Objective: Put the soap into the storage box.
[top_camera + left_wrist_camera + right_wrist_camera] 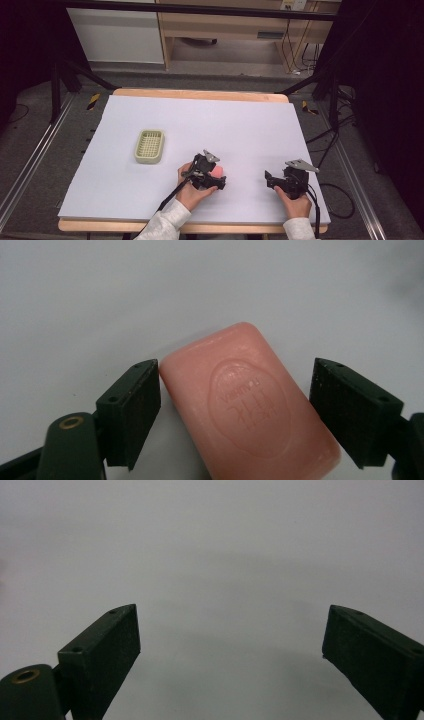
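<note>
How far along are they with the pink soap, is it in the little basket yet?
Not yet. The green basket sits on the white table with nothing visible inside. The left gripper is around the pink soap, jaws open on both sides; one looks touching or nearly, the other has a gap, so it isn't gripped. The right gripper is open over bare table. Gripping, and perhaps carrying to the basket, seem left.

Pink soap (247, 405), pale-green basket (149, 146), black claws.

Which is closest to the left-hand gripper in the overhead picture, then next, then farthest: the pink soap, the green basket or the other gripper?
1. Pink soap: between the left gripper's open jaws.
2. Green basket: to its left, farther up the table.
3. Right gripper: off to its right, near the table's front edge.
</note>
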Demonstrator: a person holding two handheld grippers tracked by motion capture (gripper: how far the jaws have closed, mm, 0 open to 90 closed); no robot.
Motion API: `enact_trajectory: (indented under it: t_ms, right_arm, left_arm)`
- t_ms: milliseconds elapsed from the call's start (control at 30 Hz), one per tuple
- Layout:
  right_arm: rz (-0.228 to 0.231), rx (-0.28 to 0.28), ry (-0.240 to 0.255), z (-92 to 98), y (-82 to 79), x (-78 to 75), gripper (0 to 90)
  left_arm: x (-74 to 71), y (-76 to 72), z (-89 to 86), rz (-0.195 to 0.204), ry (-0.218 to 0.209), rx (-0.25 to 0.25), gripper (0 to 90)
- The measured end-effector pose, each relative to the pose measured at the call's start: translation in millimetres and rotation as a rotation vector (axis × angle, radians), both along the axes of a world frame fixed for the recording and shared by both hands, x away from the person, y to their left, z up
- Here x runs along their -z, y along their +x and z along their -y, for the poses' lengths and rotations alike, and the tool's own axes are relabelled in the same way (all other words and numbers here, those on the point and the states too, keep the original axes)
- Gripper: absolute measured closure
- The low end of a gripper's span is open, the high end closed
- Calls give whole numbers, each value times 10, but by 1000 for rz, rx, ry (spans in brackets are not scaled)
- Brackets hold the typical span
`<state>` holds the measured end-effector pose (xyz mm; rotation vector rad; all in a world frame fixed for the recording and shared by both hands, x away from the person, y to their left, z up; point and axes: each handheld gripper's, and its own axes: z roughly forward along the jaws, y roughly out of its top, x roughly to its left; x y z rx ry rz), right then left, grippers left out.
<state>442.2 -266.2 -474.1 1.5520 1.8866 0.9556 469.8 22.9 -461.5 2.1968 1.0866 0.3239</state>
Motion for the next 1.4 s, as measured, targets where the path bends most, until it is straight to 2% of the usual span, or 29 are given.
enact_trajectory:
  t_ms: [300,500,600,733,1000,1100,1400]
  right_arm:
    - [3,-3,-4,3,6,4,87]
    - [-2,-3,-4,0,8,4,87]
    - [-1,-4,-3,-1,6,2,87]
    - [-3,-4,-3,0,8,4,87]
    - [-9,-7,3,-1,10,6,87]
    - [-13,-7,5,-2,11,7,87]
    - [-16,-10,3,-2,14,11,87]
  left_arm:
    - [-20,2,-22,-25,-14,14,246]
    - [-41,-26,-28,-23,-7,23,302]
    - [-32,-24,-12,-15,-8,20,293]
    - [-31,13,28,-35,3,15,233]
    - [-8,47,78,-48,49,-9,273]
    - [13,67,79,-72,43,-19,273]
    - [37,81,100,-88,52,-29,271]
